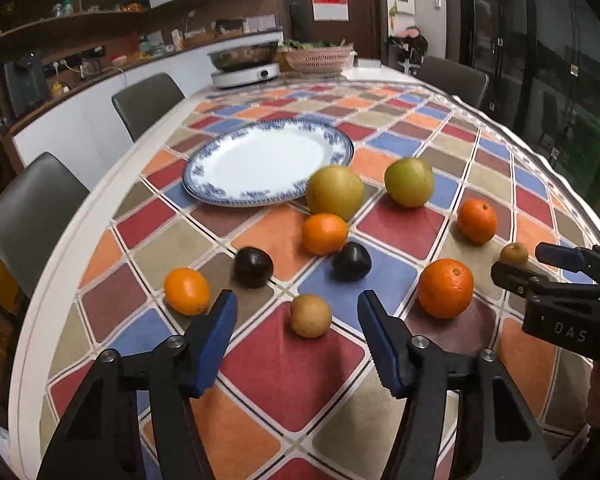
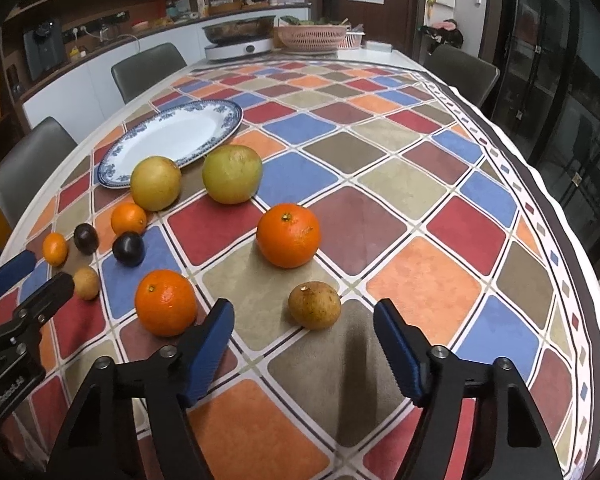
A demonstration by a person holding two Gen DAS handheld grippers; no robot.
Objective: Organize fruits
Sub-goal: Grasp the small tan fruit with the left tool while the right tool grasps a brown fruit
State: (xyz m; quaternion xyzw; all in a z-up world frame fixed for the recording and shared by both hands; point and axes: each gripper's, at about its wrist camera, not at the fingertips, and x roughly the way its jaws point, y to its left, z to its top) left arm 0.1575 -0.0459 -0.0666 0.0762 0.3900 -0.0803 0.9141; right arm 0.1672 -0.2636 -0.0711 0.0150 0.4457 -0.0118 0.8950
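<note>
Blue-padded, the left gripper tilts down at the table, jaws apart and empty; a small brown fruit lies between and just beyond its tips; an orange sits to its right; the right gripper tilts down likewise, unclenched, with another brown fruit just ahead between its tips; farther off stands a blue-rimmed plate; underneath spreads a checked tablecloth; grey chairs and a kitchen counter lie beyond.
</note>
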